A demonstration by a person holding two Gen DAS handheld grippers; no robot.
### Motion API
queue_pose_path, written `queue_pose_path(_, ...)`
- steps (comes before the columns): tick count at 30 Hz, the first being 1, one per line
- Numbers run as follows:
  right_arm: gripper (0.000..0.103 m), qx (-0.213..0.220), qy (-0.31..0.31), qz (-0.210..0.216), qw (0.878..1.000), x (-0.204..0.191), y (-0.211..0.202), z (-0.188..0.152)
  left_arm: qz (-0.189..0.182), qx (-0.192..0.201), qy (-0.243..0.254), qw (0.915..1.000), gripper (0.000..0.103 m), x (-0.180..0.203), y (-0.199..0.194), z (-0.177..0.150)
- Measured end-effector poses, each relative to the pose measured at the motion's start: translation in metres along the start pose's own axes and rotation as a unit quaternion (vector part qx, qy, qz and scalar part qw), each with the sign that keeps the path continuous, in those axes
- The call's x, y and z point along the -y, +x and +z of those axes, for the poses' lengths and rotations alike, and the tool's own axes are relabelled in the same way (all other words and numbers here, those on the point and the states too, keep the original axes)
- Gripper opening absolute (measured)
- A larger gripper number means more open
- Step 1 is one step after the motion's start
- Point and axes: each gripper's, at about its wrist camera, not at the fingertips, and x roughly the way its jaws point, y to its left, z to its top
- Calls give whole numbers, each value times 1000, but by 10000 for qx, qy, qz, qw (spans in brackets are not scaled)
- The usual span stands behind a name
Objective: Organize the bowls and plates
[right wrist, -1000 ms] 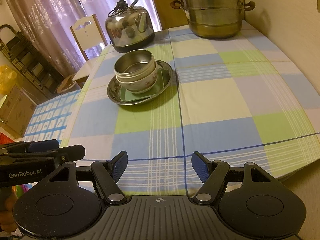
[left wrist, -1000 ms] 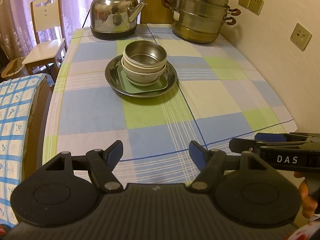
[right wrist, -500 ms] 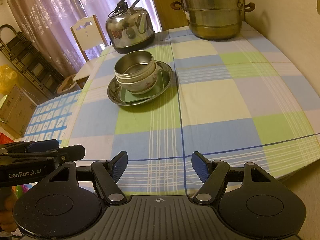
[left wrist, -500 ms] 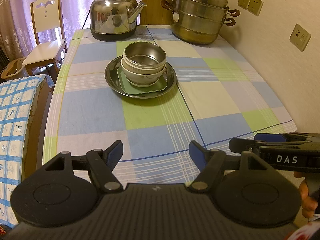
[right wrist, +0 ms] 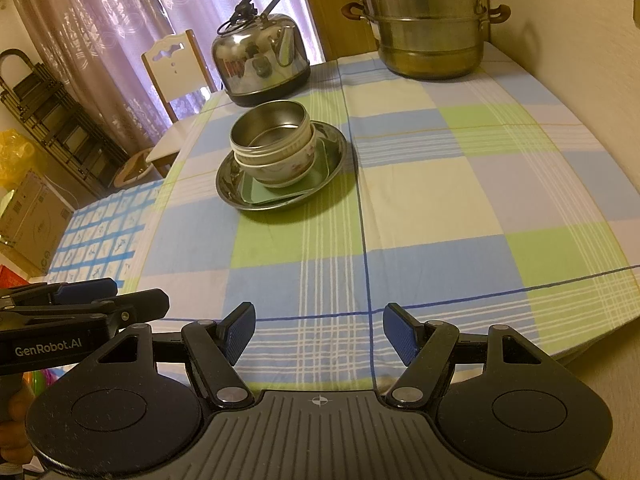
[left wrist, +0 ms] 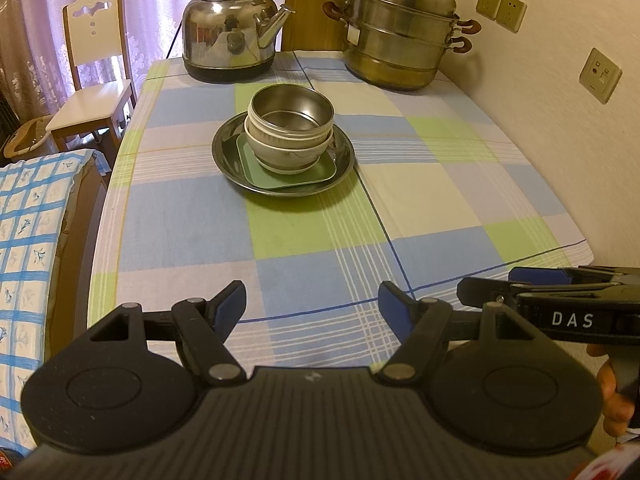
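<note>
A round steel plate point(left wrist: 342, 148) point(right wrist: 334, 148) sits mid-table on the checked cloth. On it lies a green square plate point(left wrist: 320, 172) point(right wrist: 256, 194), then a white floral bowl point(left wrist: 288, 156) point(right wrist: 288, 164), then a steel bowl point(left wrist: 292, 110) point(right wrist: 270, 130) on top. My left gripper point(left wrist: 312, 306) is open and empty above the table's near edge, well short of the stack. My right gripper point(right wrist: 318, 328) is open and empty at the same near edge. Each gripper shows side-on in the other's view, the left point(right wrist: 88, 300) and the right point(left wrist: 520, 284).
A steel kettle point(left wrist: 232, 36) point(right wrist: 260, 60) and a stacked steamer pot point(left wrist: 400, 36) point(right wrist: 432, 20) stand at the table's far end. The wall with sockets point(left wrist: 600, 76) runs along the right. A white chair point(left wrist: 96, 80) and a blue-checked cloth point(left wrist: 28, 240) are left of the table.
Both grippers have shifted very slightly; the view of the stack has barely moved. Both stay open and empty.
</note>
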Motion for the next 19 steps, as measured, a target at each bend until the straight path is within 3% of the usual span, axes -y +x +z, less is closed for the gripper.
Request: queue_pose_path(19, 71, -12, -4, 5, 10000, 0, 0, 1, 27, -27, -32, 10000, 73, 0, 0, -2)
